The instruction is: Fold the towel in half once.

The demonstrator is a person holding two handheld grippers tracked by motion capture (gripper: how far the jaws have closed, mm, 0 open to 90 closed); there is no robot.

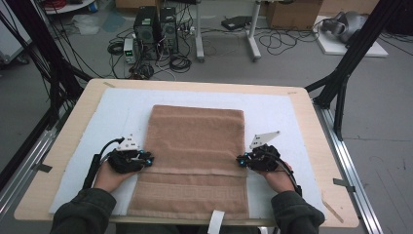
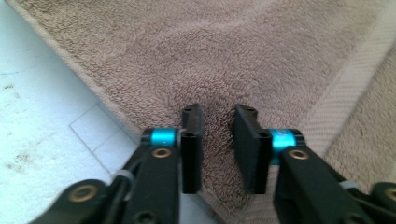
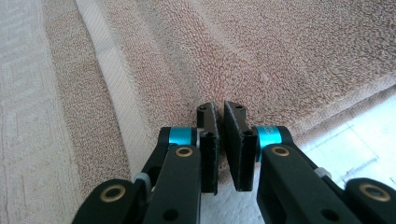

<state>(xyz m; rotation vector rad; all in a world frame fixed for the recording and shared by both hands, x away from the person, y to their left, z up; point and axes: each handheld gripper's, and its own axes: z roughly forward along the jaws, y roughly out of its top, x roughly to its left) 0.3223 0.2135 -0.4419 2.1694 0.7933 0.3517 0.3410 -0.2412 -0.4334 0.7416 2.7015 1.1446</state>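
Observation:
A brown towel [image 1: 195, 141] lies flat on a white mat [image 1: 272, 117] over the wooden table [image 1: 308, 122], with a pale woven band [image 1: 190, 171] across its near part. My left gripper [image 1: 148, 159] is at the towel's left edge. In the left gripper view its jaws [image 2: 217, 112] stand a little apart, with towel [image 2: 233, 56] pile in the gap and the mat [image 2: 42, 102] to the left. My right gripper [image 1: 240, 159] is at the towel's right edge. In the right gripper view its jaws [image 3: 220, 106] are almost together, pinching the layered hem of the towel [image 3: 280, 56].
A person's sleeved forearms come in from the near edge. A strip of white tape [image 1: 215, 222] hangs at the table's front. Beyond the far edge, computer towers [image 1: 156, 29] and cables sit on the floor. Black frame struts [image 1: 350, 53] rise at both sides.

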